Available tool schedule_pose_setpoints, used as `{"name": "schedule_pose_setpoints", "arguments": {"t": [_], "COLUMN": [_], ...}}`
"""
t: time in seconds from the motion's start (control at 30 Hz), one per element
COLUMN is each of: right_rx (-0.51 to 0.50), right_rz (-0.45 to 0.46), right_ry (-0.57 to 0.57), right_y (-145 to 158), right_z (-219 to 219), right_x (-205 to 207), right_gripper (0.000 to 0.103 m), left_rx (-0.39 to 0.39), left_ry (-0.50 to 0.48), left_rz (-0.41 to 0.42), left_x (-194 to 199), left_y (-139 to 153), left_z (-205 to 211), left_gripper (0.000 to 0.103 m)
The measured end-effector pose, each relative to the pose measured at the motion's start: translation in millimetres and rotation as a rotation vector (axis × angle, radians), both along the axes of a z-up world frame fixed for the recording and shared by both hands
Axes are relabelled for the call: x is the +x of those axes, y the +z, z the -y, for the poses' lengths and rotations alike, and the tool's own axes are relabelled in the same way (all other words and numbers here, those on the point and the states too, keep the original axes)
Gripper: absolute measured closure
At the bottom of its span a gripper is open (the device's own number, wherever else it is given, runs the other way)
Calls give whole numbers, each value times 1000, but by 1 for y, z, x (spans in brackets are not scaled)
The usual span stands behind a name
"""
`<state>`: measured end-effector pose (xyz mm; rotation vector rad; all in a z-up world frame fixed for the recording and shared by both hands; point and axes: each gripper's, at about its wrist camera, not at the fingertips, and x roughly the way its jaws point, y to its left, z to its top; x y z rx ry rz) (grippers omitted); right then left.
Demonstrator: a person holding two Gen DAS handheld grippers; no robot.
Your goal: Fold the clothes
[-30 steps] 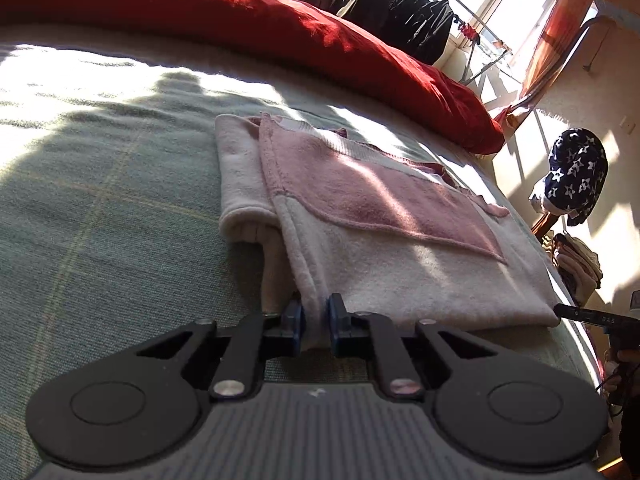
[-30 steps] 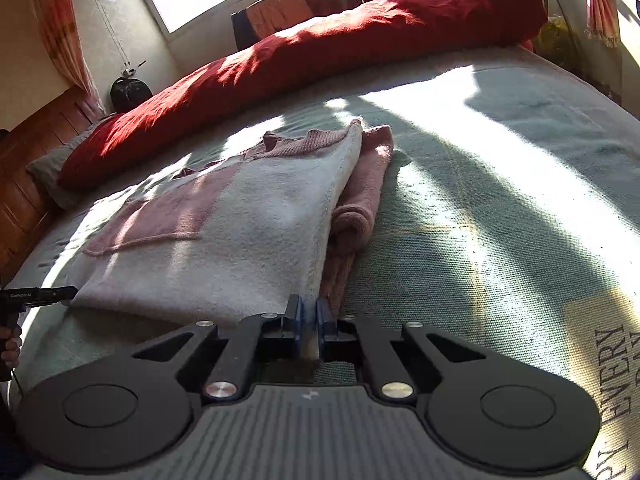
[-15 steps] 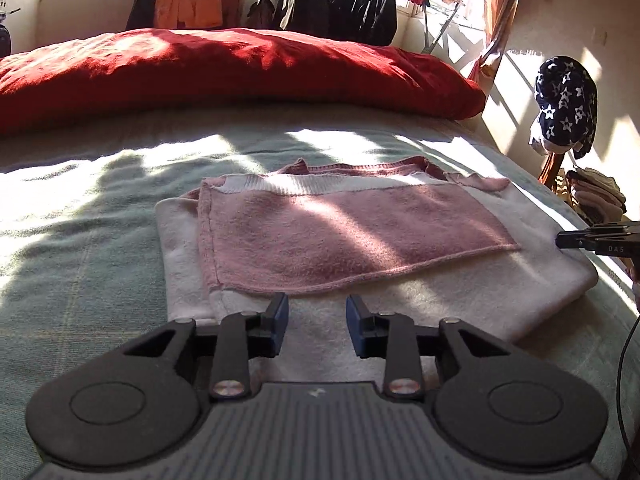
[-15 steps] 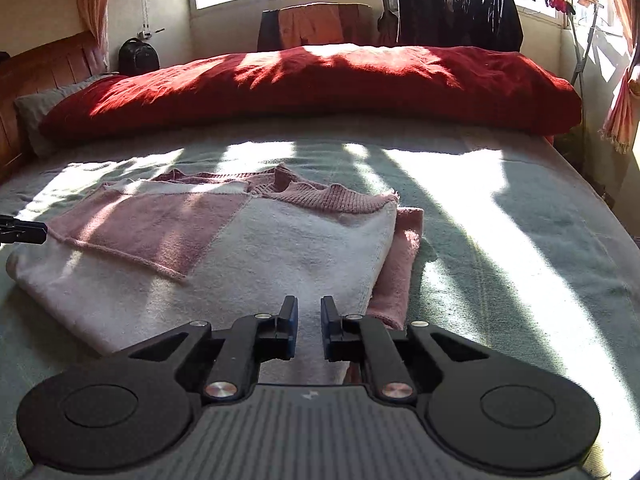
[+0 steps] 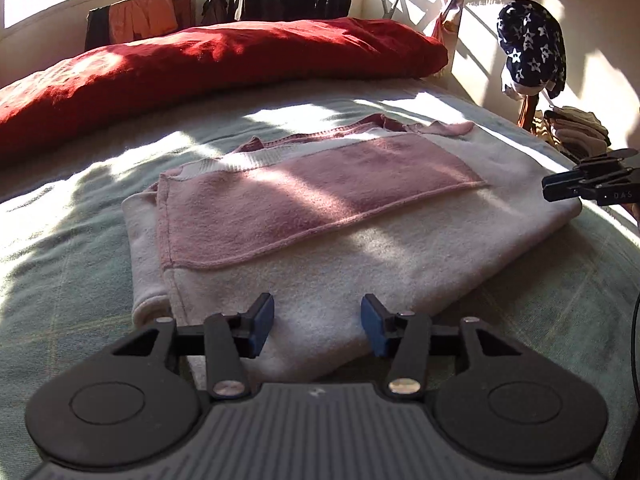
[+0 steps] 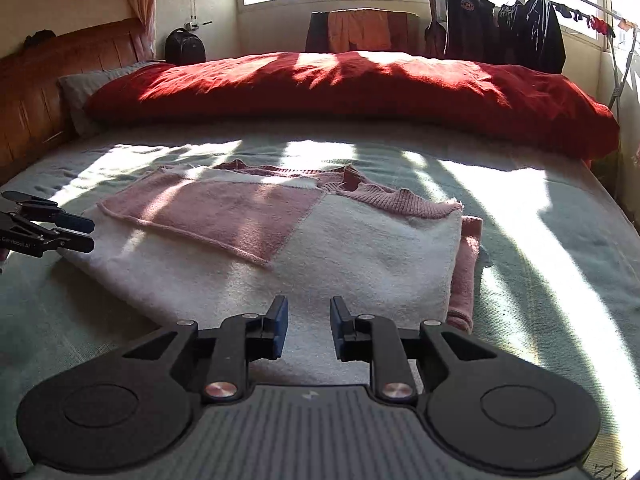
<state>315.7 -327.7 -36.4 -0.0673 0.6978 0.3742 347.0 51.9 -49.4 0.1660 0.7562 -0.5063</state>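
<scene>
The pink and white sweater (image 5: 332, 216) lies folded into a broad rectangle in the middle of the bed (image 5: 72, 272), its near hem facing both cameras, a pink sleeve (image 6: 466, 276) tucked under and peeking out along its right edge in the right wrist view; the fold looks loose rather than pressed, so the likely trouble from here is that a careless regrasp catches only the top layer and drags it off the layer beneath, or that a pad snags the fuzzy knit on the way out and pulls the near hem askew; the exposed sleeve could also slide further out if the next fold lifts that side first, leaving a lopsided bundle; the soft blanket under it gives little grip, so the whole garment may shift rather than crease. The left tool (image 5: 318, 326) sits low over the near hem, angled down toward the bed, its jaws having just been opening and now well apart with the cloth below them but nothing pinched; the right tool (image 6: 309, 328) is posed likewise at the hem nearer the sleeve side, jaws having just been opening to a narrower gap, pads clear of the fabric, holding nothing. Beyond the sweater a red duvet (image 6: 352, 88) lies bunched across the far side of the bed, and a clothes rack (image 6: 520, 36) stands by the window.
</scene>
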Motion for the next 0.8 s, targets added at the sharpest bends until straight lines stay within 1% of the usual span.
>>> {"name": "schedule_pose_setpoints", "arguments": {"t": [0.07, 0.13, 0.2, 0.23, 0.27, 0.3, 0.33, 0.4, 0.47, 0.5, 0.6, 0.63, 0.7, 0.73, 0.8], "right_rx": [-49, -74, -89, -108, -140, -187, -234, -328, -432, -486, -598, -609, -614, -606, -584], "right_rz": [-37, -47, -33, -21, -1, 28, 57, 105, 146, 166, 195, 199, 213, 216, 221], "right_ry": [-13, -28, -25, -22, -8, 27, 62, 142, 226, 266, 336, 348, 372, 378, 380], "right_y": [-12, -17, -9, -4, 0, 4, 7, 9, 0, -6, -22, -24, -25, -23, -19], "right_z": [2, 11, 14, 13, 7, -4, -15, -41, -71, -85, -114, -119, -127, -129, -133], "right_x": [-5, -13, -21, -25, -27, -30, -32, -37, -40, -41, -39, -38, -37, -36, -33], "right_gripper": [72, 70, 69, 65, 55, 50, 44, 39, 33, 33, 33, 33, 33, 33, 31], "left_rx": [6, 37, 144, 198, 251, 308, 402, 562, 681, 738, 791, 786, 791, 802, 815], "left_ry": [-4, -10, -73, -104, -136, -170, -248, -376, -473, -519, -544, -530, -508, -504, -512], "left_rz": [14, 31, 116, 158, 200, 245, 328, 444, 498, 524, 563, 568, 569, 570, 584], "left_x": [-10, -19, -32, -39, -45, -52, -63, -80, -88, -92, -87, -82, -72, -65, -58], "left_y": [-3, 4, 12, 17, 21, 25, 23, 11, -8, -17, -33, -33, -33, -34, -34], "left_z": [-5, -8, 7, 15, 22, 30, 49, 79, 100, 111, 123, 124, 127, 129, 132], "left_gripper": [52, 52, 46, 38, 31, 28, 24, 23, 23, 23, 23, 23, 16, 11, 8]}}
